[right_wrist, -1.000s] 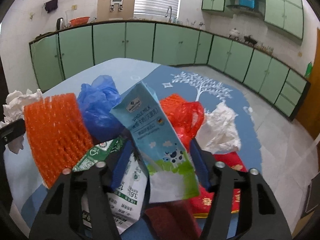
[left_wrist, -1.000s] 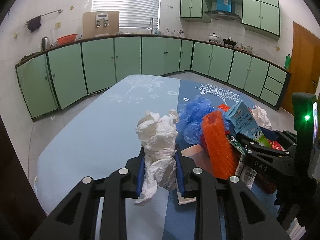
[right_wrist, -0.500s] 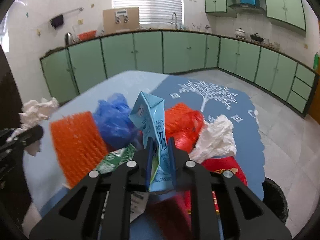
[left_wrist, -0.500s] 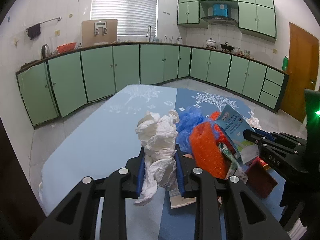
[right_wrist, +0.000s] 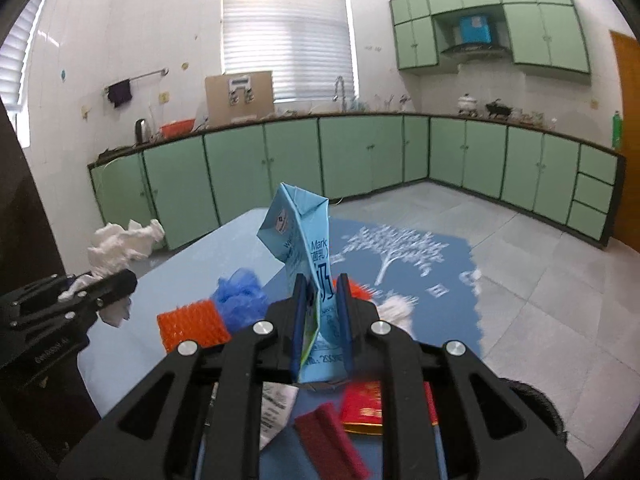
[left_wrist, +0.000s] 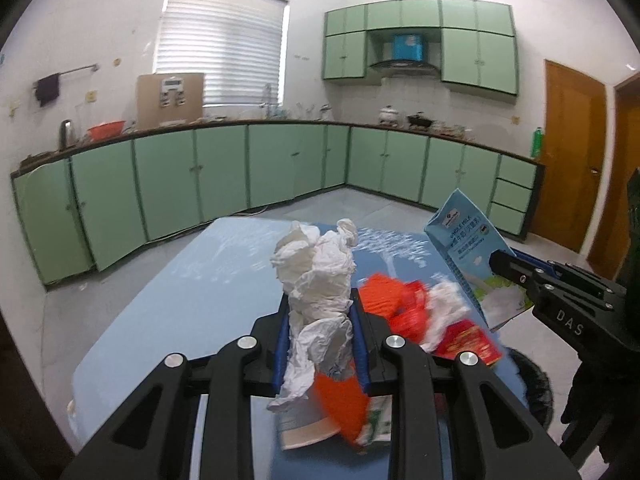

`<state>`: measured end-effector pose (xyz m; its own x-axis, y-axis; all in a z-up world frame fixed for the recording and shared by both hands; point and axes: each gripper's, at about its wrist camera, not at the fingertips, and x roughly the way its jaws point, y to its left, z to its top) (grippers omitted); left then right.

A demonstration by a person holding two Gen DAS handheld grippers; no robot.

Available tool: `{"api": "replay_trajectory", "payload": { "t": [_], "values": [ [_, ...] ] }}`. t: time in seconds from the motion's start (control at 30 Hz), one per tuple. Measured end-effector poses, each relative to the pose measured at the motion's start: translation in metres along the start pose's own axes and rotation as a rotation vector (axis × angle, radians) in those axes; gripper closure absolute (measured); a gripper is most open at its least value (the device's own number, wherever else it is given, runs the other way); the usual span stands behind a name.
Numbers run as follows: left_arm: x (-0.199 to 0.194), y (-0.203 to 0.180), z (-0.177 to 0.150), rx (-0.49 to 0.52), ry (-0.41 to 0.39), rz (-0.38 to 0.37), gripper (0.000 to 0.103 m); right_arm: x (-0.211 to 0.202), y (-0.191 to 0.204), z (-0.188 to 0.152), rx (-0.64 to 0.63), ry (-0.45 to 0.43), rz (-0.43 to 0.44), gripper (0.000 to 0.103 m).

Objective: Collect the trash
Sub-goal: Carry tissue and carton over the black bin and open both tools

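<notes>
My left gripper (left_wrist: 320, 312) is shut on a crumpled white paper wad (left_wrist: 316, 272) and holds it above the blue table (left_wrist: 180, 300). My right gripper (right_wrist: 322, 292) is shut on a light-blue milk carton (right_wrist: 308, 240), lifted above the table; the carton also shows in the left wrist view (left_wrist: 468, 256). On the table below lie an orange foam net (right_wrist: 192, 324), a blue plastic bag (right_wrist: 240, 296), a red packet (right_wrist: 368, 404), a white tissue (right_wrist: 394, 306) and a green-and-white carton (left_wrist: 376, 416). The left gripper with its wad shows at the left of the right wrist view (right_wrist: 100, 280).
A black round bin (left_wrist: 532, 384) sits on the floor by the table's right edge. Green cabinets (left_wrist: 280, 168) line the far walls. A wooden door (left_wrist: 572, 152) is at the right. Tiled floor (right_wrist: 540, 260) lies to the right of the table.
Both grippers have risen with their loads. The right gripper closed on the milk carton and lifted it off the pile; the trash pile now lies lower in both views.
</notes>
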<state>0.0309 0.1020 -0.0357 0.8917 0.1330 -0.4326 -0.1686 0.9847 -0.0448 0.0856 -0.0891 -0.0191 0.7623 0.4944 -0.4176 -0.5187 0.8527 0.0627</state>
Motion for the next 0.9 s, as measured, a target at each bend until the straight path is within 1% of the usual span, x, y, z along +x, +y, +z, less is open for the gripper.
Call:
{"api": "replay_trajectory", "payload": {
  "t": [0.1,0.2,0.27,0.4,0.53,0.67,0.77,0.9],
  "values": [
    [0.002,-0.021,0.006,0.014,-0.007,-0.064,0.077,-0.017,-0.017,-0.001,0.023,-0.017,-0.037,0.089],
    [0.007,-0.041,0.01,0.031,-0.011,-0.122,0.077,-0.033,-0.041,-0.004,0.053,-0.026,-0.091,0.089],
    [0.012,-0.061,0.012,0.044,-0.009,-0.174,0.077,-0.042,-0.057,-0.008,0.067,-0.027,-0.134,0.089],
    [0.023,-0.096,0.01,0.079,0.003,-0.253,0.077,-0.061,-0.093,-0.019,0.101,-0.024,-0.218,0.089],
    [0.039,-0.136,0.004,0.11,0.033,-0.338,0.077,-0.075,-0.126,-0.033,0.134,-0.014,-0.295,0.089],
    [0.057,-0.176,-0.004,0.142,0.069,-0.409,0.077,-0.078,-0.158,-0.051,0.169,0.01,-0.356,0.089],
    [0.069,-0.203,-0.013,0.164,0.094,-0.445,0.077,-0.077,-0.183,-0.066,0.193,0.038,-0.4,0.089],
    [0.087,-0.236,-0.023,0.182,0.14,-0.489,0.077,-0.073,-0.213,-0.091,0.236,0.078,-0.433,0.089]
  ]
}}
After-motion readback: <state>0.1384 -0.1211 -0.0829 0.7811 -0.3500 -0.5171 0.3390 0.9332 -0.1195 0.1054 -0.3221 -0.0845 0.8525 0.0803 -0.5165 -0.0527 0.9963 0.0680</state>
